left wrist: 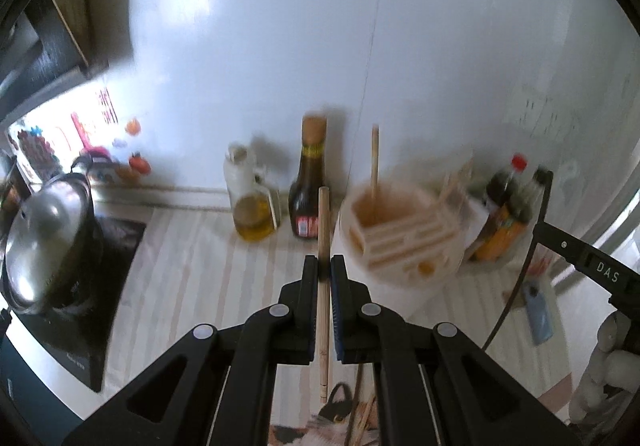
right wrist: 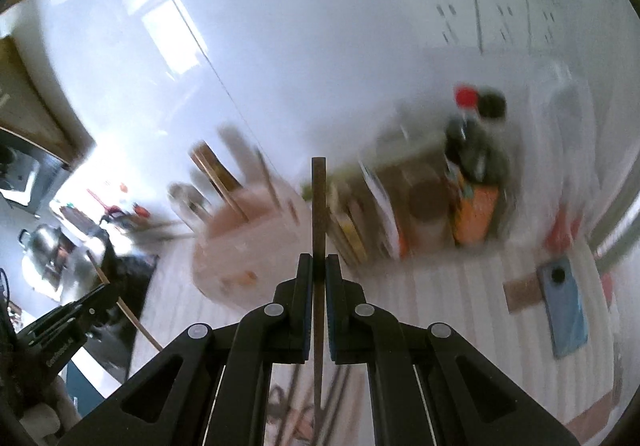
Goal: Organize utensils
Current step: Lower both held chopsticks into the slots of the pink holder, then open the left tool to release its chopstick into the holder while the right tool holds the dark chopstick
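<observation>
My left gripper (left wrist: pixel 325 260) is shut on a light wooden chopstick (left wrist: pixel 323 230) that stands nearly upright between the pads, held above the striped counter. Ahead to the right stands a pale slotted utensil holder (left wrist: pixel 400 238) with one chopstick (left wrist: pixel 374 158) upright in it. My right gripper (right wrist: pixel 319 258) is shut on a darker wooden chopstick (right wrist: pixel 318 206), also upright. The same holder (right wrist: pixel 248 242) appears blurred to the left of it, with several utensils sticking out. The left gripper (right wrist: pixel 102 292) shows at the lower left of the right wrist view with its chopstick.
An oil bottle (left wrist: pixel 254 202) and a dark sauce bottle (left wrist: pixel 310 182) stand against the white wall. More bottles (left wrist: pixel 506 214) and boxes (right wrist: pixel 400 202) crowd the right. A steel pot (left wrist: pixel 44 242) sits on a black cooktop at left. A blue phone (right wrist: pixel 564 310) lies on the counter.
</observation>
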The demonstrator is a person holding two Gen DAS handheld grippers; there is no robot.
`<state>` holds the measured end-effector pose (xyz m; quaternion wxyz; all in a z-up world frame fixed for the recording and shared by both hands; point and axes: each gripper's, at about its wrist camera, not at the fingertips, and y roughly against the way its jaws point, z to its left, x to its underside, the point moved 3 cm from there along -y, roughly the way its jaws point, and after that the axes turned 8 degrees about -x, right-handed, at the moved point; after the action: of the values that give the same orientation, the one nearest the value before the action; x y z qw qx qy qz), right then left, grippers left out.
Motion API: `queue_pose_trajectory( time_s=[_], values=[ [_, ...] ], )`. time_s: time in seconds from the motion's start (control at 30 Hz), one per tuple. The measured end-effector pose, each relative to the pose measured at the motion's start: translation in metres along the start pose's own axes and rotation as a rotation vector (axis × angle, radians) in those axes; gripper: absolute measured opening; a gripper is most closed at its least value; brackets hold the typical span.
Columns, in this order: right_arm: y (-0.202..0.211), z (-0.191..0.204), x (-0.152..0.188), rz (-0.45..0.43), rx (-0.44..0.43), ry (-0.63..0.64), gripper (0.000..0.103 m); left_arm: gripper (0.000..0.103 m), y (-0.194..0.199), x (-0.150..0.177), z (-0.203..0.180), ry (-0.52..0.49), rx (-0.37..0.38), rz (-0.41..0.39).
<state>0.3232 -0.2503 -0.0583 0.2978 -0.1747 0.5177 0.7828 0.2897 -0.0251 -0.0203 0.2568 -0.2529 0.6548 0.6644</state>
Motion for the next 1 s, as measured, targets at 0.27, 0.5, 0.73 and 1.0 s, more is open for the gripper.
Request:
queue_pose_trajectory(
  time_s=[0.27,0.5,0.73,1.0],
  values=[
    [0.035,0.054,-0.076,-0.161,-0.047,0.107,0.006,0.003,0.038,-0.07,-0.001,0.03,0.025,-0.129],
    [0.045,0.088,-0.142,-0.306,-0.044,0.154,0.006,0.003,0.038,-0.127,-0.009,0.037,0.032,-0.198],
    [0.006,0.085,-0.17,-0.353,-0.02,0.136,0.006,0.003,0.008,-0.154,-0.021,0.048,0.058,-0.218],
    [-0.05,0.068,-0.165,-0.313,-0.019,0.112,0.006,0.004,-0.045,-0.144,-0.032,0.037,0.085,-0.166]
  ],
)
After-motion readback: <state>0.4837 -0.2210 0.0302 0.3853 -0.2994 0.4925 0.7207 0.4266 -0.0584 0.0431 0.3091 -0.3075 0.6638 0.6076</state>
